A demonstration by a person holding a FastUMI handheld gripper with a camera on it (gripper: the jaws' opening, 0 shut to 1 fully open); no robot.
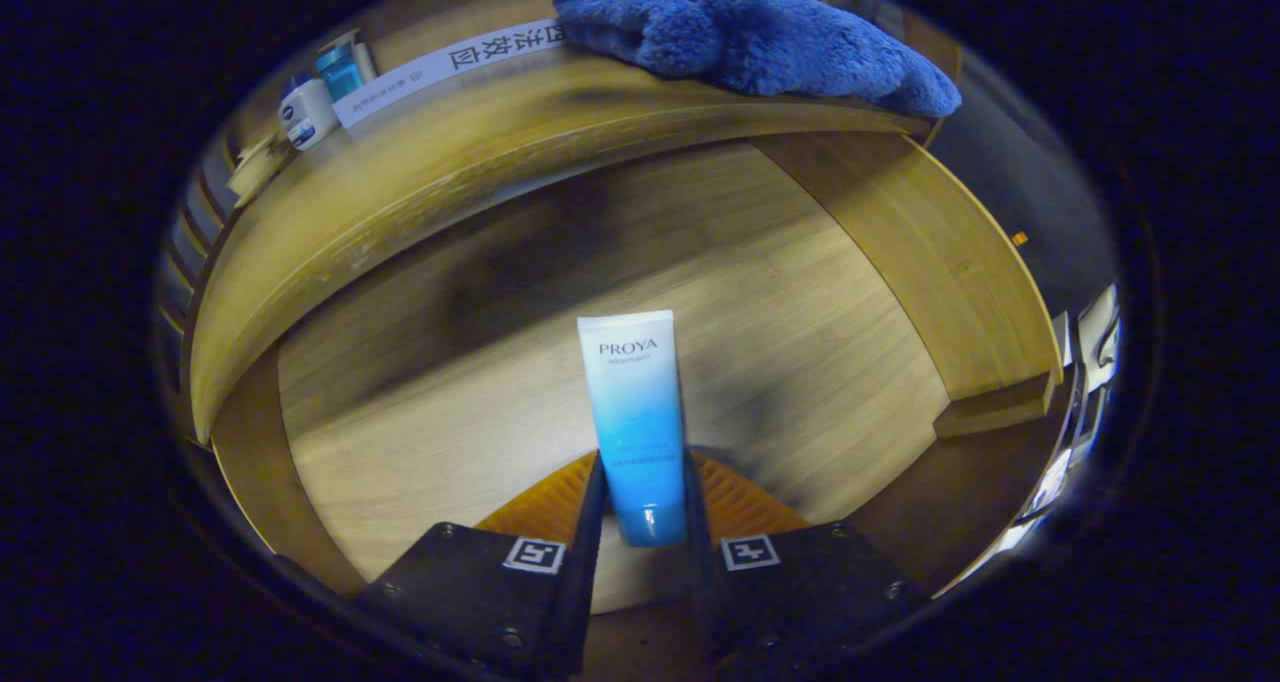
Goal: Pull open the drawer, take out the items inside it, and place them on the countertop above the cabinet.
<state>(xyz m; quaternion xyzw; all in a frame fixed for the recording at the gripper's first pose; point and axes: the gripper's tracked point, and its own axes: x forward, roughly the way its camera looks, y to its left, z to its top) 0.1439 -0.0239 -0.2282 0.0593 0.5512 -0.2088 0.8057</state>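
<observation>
We've got the gripper clamped on the tube near its cap end, over the open drawer. Beyond, on the countertop: blue towel, book, a few jars.

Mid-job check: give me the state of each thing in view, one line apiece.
gripper: shut on the tube, a finger pressing each side.
tube: held between the fingers, cap end toward the gripper, over the drawer.
drawer: pulled open, bare wooden bottom.
blue towel: bunched on the countertop.
countertop: carries the towel, small jars and a white strip.
</observation>
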